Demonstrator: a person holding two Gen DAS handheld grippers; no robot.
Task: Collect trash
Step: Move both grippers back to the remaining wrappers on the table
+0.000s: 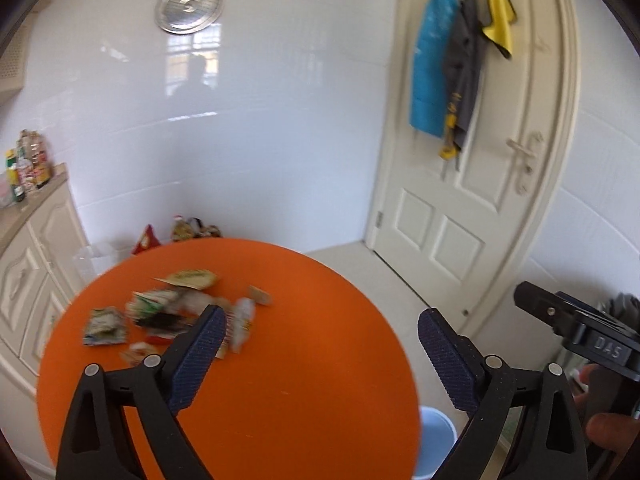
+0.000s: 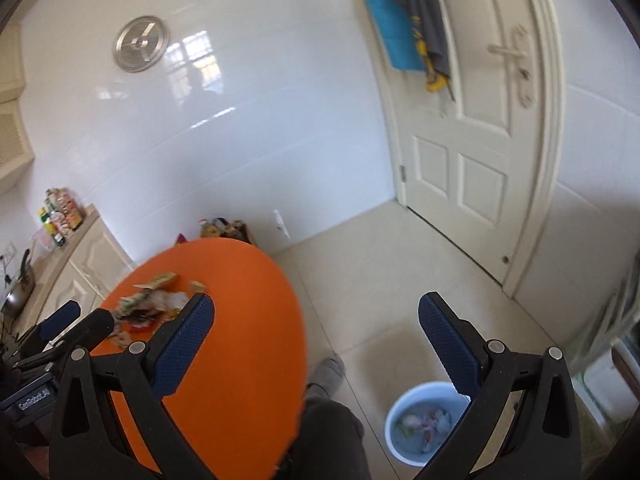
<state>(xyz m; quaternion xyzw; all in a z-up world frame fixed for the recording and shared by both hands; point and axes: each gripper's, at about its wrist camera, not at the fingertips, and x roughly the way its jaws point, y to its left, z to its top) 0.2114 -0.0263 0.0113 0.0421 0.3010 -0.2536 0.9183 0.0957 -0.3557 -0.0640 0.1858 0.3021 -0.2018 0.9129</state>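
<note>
Left gripper [image 1: 320, 328] spread wide, nothing between its pads. Right gripper [image 2: 316, 320] likewise spread and empty. Crumpled wrappers [image 1: 176, 312] heaped on round orange table [image 1: 304, 380]; heap's long axis unclear through blur. Pale blue bin [image 2: 404, 408] on floor beside table, holding scraps.

Left gripper [image 1: 320, 330] and right gripper [image 2: 316, 316]: black plastic linkage arms, silver pivot screws, dark blue textured pads. White lettering on each gripper's black body. Person wears dark grey trousers [image 2: 332, 432] and a grey shoe [image 2: 329, 370].
</note>
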